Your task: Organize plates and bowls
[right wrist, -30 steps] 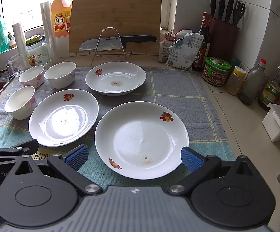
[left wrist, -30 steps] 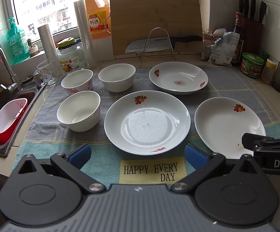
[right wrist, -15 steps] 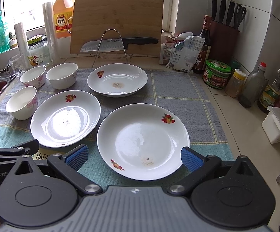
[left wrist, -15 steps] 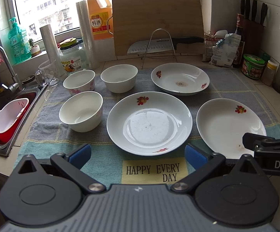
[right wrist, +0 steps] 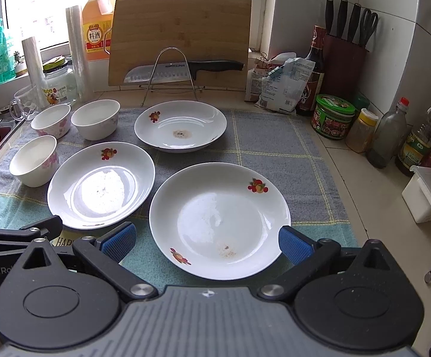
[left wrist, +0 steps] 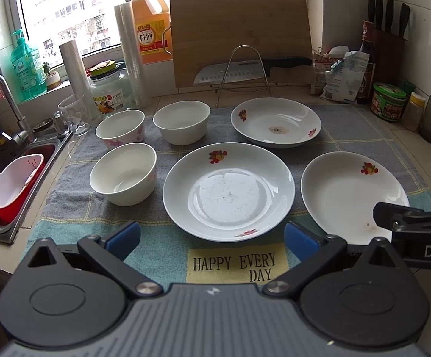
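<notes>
Three white plates with fruit prints lie on a cloth mat (left wrist: 361,125): a middle plate (left wrist: 229,192) (right wrist: 101,184), a near right plate (left wrist: 354,196) (right wrist: 220,220) and a far plate (left wrist: 276,122) (right wrist: 180,126). Three white bowls stand at the left: a near one (left wrist: 123,174) (right wrist: 34,160), a far left one (left wrist: 120,129) (right wrist: 51,124) and a far middle one (left wrist: 181,122) (right wrist: 95,119). My left gripper (left wrist: 212,239) is open and empty, just short of the middle plate. My right gripper (right wrist: 206,242) is open and empty, over the near edge of the right plate.
A sink (left wrist: 13,175) with a red-and-white basket lies at the left. A cutting board (left wrist: 239,38), a knife on a wire rack (left wrist: 251,70), jars and bottles line the back. Jars, bottles and a white box (right wrist: 429,193) stand at the right. A glass mug (left wrist: 72,116) is by the bowls.
Both grippers have drifted slightly back or up, so the dishes sit a little lower in view. Nothing was taken hold of and no dish moved.
</notes>
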